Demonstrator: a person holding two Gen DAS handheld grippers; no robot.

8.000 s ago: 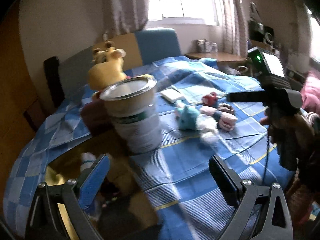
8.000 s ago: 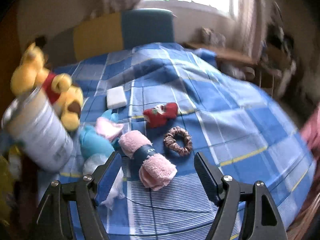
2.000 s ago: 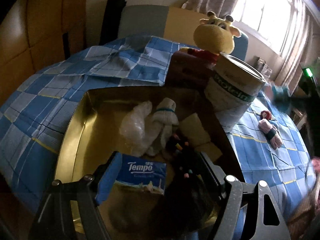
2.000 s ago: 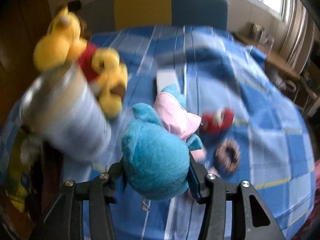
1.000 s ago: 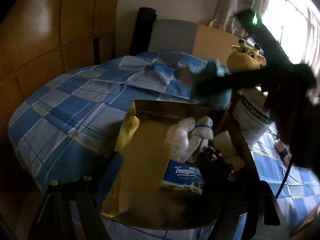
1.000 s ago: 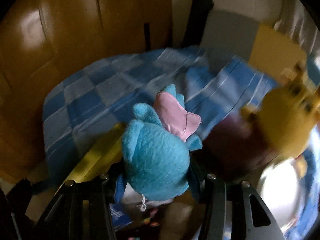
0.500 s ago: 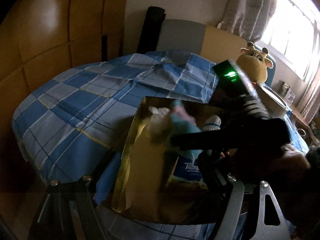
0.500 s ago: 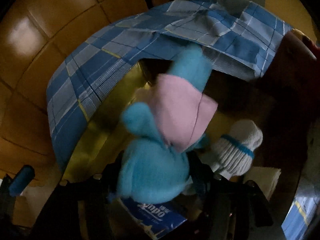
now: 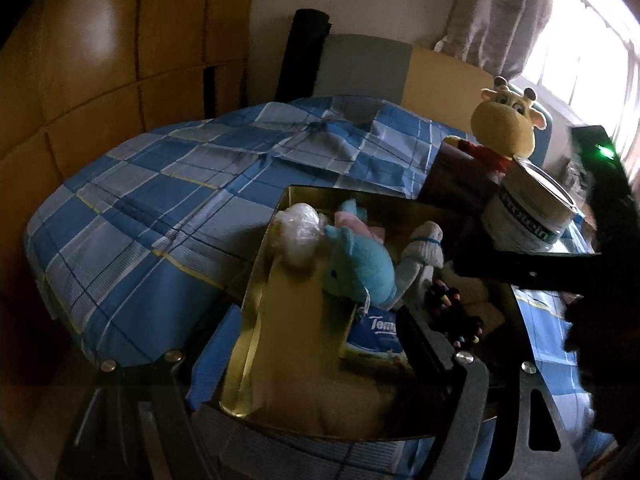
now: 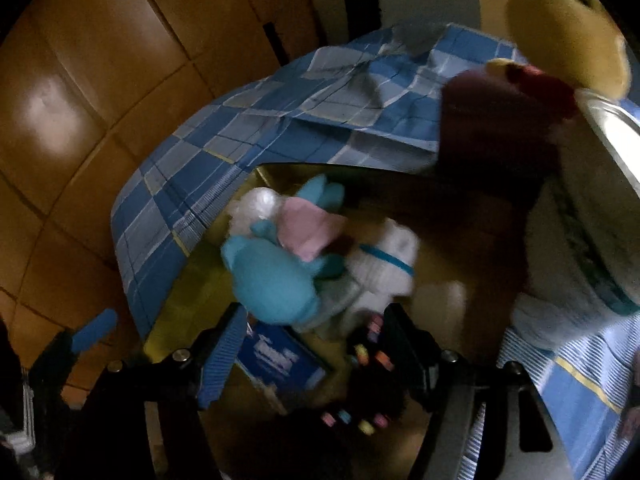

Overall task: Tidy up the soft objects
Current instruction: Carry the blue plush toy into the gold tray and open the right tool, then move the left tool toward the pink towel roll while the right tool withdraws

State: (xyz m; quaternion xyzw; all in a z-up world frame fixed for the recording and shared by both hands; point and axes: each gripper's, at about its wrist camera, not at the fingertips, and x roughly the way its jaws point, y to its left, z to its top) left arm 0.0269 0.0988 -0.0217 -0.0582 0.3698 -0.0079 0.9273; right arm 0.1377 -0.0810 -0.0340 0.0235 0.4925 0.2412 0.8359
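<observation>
A blue plush toy with a pink patch [image 9: 360,264] [image 10: 276,276] lies inside the gold box [image 9: 256,316] [image 10: 180,300], next to a white crinkly ball [image 9: 298,228] [image 10: 252,208] and a white rolled sock [image 9: 424,248] [image 10: 384,268]. A blue Tempo tissue pack [image 9: 376,332] [image 10: 280,360] lies in the box too. My right gripper [image 10: 312,344] is open just above and behind the plush, apart from it. My left gripper [image 9: 308,344] is open at the box's near rim, with the wall between its fingers.
A yellow giraffe plush [image 9: 504,128] [image 10: 568,28] sits behind a dark brown box [image 9: 460,176] and a large tin can [image 9: 528,216] [image 10: 592,208]. A blue checked cloth [image 9: 160,200] covers the table. A dark item with coloured dots [image 9: 452,312] lies in the box.
The right gripper has let go of the blue plush, which now lies in the gold box, and has pulled back. The left gripper stays at the box rim.
</observation>
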